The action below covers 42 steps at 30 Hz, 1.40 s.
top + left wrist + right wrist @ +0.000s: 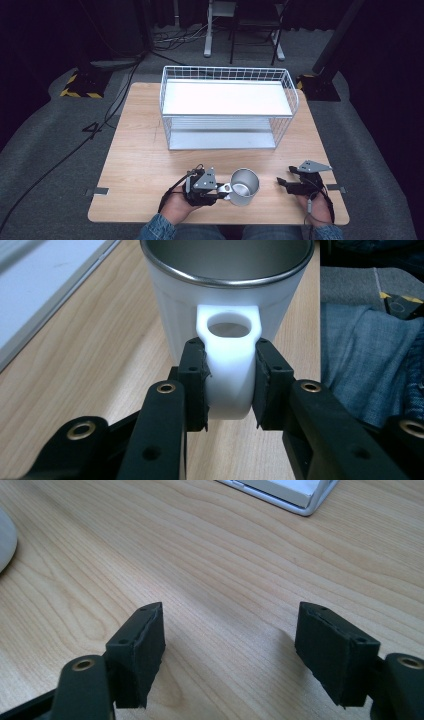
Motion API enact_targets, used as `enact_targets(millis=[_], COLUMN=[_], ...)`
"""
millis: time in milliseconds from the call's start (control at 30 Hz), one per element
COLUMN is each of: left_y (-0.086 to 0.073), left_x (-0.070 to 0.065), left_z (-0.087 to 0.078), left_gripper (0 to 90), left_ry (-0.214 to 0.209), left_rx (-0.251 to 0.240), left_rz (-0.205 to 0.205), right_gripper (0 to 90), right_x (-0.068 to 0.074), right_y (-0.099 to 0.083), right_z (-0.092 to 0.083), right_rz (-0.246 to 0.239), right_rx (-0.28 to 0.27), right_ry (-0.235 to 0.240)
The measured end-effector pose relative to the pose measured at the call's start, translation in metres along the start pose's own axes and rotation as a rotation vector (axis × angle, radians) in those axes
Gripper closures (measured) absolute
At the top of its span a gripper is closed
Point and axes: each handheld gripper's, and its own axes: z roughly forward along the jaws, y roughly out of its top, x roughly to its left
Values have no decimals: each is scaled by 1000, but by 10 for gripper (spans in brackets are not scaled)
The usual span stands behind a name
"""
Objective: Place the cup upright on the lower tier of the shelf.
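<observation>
Left hand-held gripper [223, 188]: clamped on the white handle [229, 365] of the mug [244, 187], one pad on each side of the handle, as seen in the left gripper view. Mug: upright on the wooden bench [140, 165], near the front edge, roughly centred, metal-rimmed with white outer wall [170, 305]. Left hand [177, 207]: wrapped around the gripper body, denim sleeve [157, 231] at the bench edge.

Right hand-held gripper [283, 183]: jaws wide apart, holding nothing, low over bare bench to the right of the mug and clear of it. Pads [145, 650] just above the wood grain in the right gripper view; curved white edge at far left [6, 540], presumably the mug.

White wire basket rack [227, 107]: at the far half of the bench, well apart from mug and both grippers, two white shelves inside. Corner of the rack base [295, 495] visible at the top of the right gripper view.
</observation>
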Motion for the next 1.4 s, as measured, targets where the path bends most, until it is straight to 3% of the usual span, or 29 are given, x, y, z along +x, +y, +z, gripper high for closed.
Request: enact_targets(millis=[300, 733, 967, 1400], left_y=[2, 9, 16, 30], left_x=[-5, -2, 8, 40], left_z=[-3, -17, -27, -24], left_gripper=[717, 717, 716, 716], left_ry=[43, 131, 213, 285], left_rx=[-11, -97, -119, -174], left_rz=[18, -44, -78, -150], right_gripper=[283, 284, 284, 284], right_x=[0, 0, 0, 0], right_y=[0, 0, 0, 0], right_z=[0, 0, 0, 0], right_rz=[-3, -4, 2, -3], right_rx=[-1, 0, -1, -1], right_ry=[-1, -2, -3, -5])
